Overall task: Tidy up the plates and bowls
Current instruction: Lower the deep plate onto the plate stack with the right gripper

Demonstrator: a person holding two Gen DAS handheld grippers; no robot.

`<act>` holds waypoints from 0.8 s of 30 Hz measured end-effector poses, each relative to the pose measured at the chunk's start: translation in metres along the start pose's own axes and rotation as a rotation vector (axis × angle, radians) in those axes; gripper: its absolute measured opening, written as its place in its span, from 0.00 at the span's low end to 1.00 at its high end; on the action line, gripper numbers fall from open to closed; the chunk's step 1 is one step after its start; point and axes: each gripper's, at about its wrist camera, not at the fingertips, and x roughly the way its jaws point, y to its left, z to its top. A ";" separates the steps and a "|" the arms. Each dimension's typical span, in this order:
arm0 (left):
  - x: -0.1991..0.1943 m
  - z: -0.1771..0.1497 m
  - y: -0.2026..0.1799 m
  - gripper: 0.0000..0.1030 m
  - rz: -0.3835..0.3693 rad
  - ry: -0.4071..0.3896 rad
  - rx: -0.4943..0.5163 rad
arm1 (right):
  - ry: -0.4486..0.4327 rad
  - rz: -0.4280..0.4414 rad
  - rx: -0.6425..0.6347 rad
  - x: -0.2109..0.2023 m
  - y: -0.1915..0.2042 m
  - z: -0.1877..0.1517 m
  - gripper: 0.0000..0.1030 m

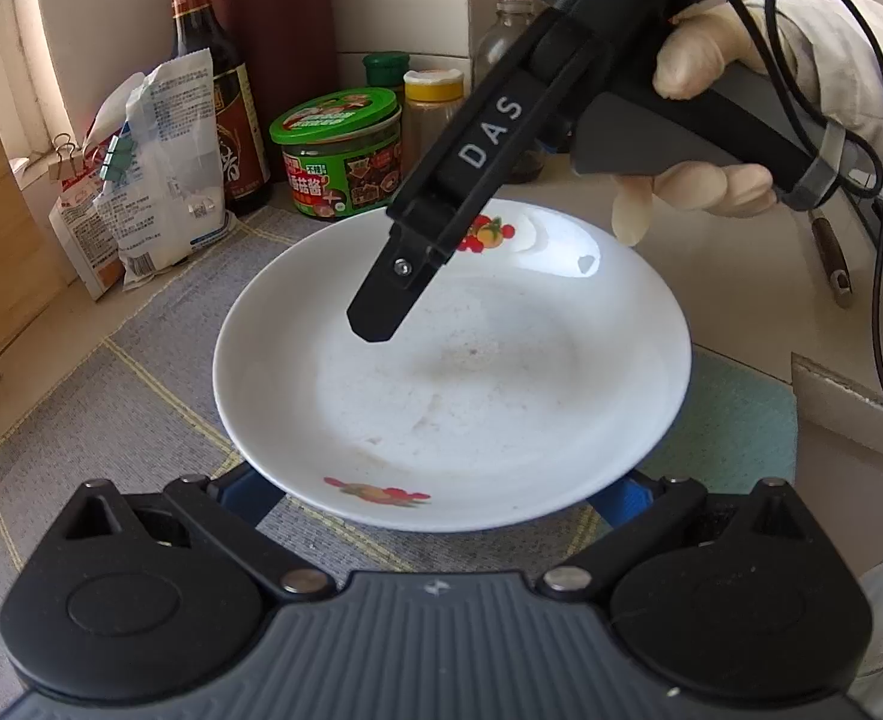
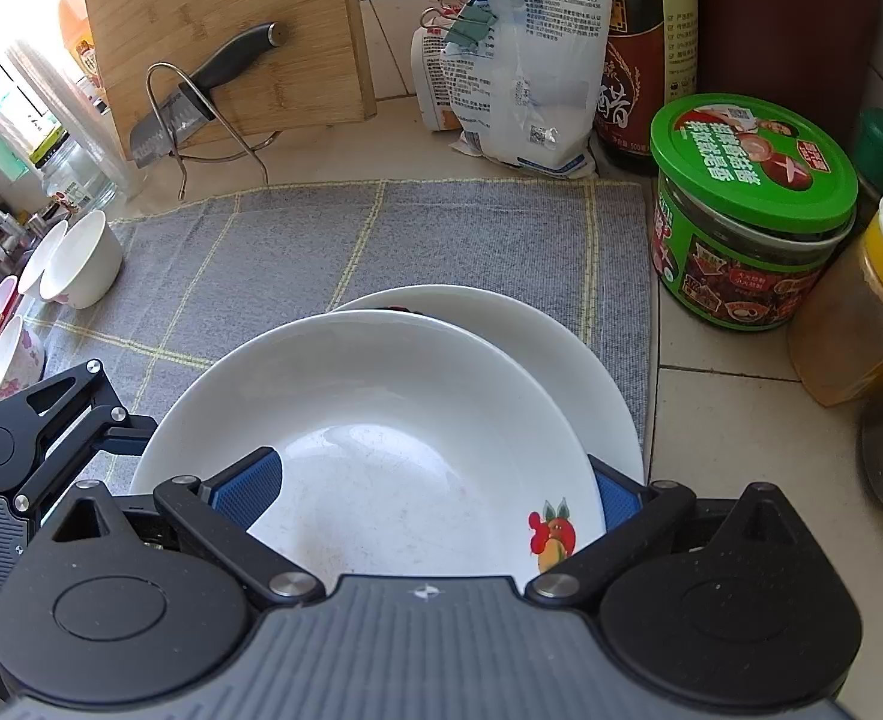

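**Now: both grippers stand open at a white plate**

Closely seen from its own camera, the right gripper point(image 2: 432, 480) has its jaws spread wide. Its ribbed blue pads point(image 2: 249, 480) sit on either side of the near rim of a glossy white plate point(image 2: 381, 420): one overlaps the shallow inner slope and the other lies just outside the edge. Neither pad is pressed shut on the plate. A gloved hand point(image 1: 711, 54) holds its dark handle.

The left gripper point(image 1: 435, 495) is also parted. The plate's rounded rim covers its blue fingertips, so contact cannot be told.

The plate is round and shallow, with small fruit prints on its rim and faint specks in its well. It lies above a second white plate point(image 2: 561, 348), shifted so that plate's far edge shows. Both are on a grey woven cloth point(image 2: 321, 240) crossed by pale yellow lines.

Small white bowls point(image 2: 84, 261) lean on their sides at the cloth's left edge. On the tiled counter beyond are a green-lidded jar point(image 2: 747, 204) and a bamboo cutting board point(image 2: 225, 30), with a black-handled knife point(image 2: 201, 96) in a wire stand.
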 end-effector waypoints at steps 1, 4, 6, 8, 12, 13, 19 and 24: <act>0.000 0.000 0.000 0.99 0.001 0.001 0.002 | 0.001 -0.001 -0.001 0.000 0.000 0.000 1.00; 0.001 0.001 0.000 0.99 0.003 0.007 0.010 | 0.000 -0.002 0.000 0.001 -0.001 0.000 1.00; 0.001 0.001 0.000 0.99 0.004 0.011 0.015 | 0.000 -0.003 0.002 0.001 -0.001 0.000 1.00; 0.001 0.001 0.001 0.99 0.007 0.018 0.019 | -0.001 -0.004 0.002 0.001 -0.002 0.000 1.00; 0.003 0.000 0.004 0.99 0.004 0.031 0.005 | -0.002 -0.009 0.000 0.002 -0.001 0.001 1.00; 0.003 0.000 0.005 0.99 0.003 0.032 0.002 | 0.000 -0.010 0.001 0.003 -0.001 0.001 1.00; 0.004 0.000 0.004 0.99 0.010 0.034 0.005 | 0.008 -0.014 0.003 0.008 -0.002 0.003 1.00; 0.004 0.000 0.005 0.99 0.010 0.034 0.003 | 0.010 -0.017 0.000 0.009 -0.001 0.003 1.00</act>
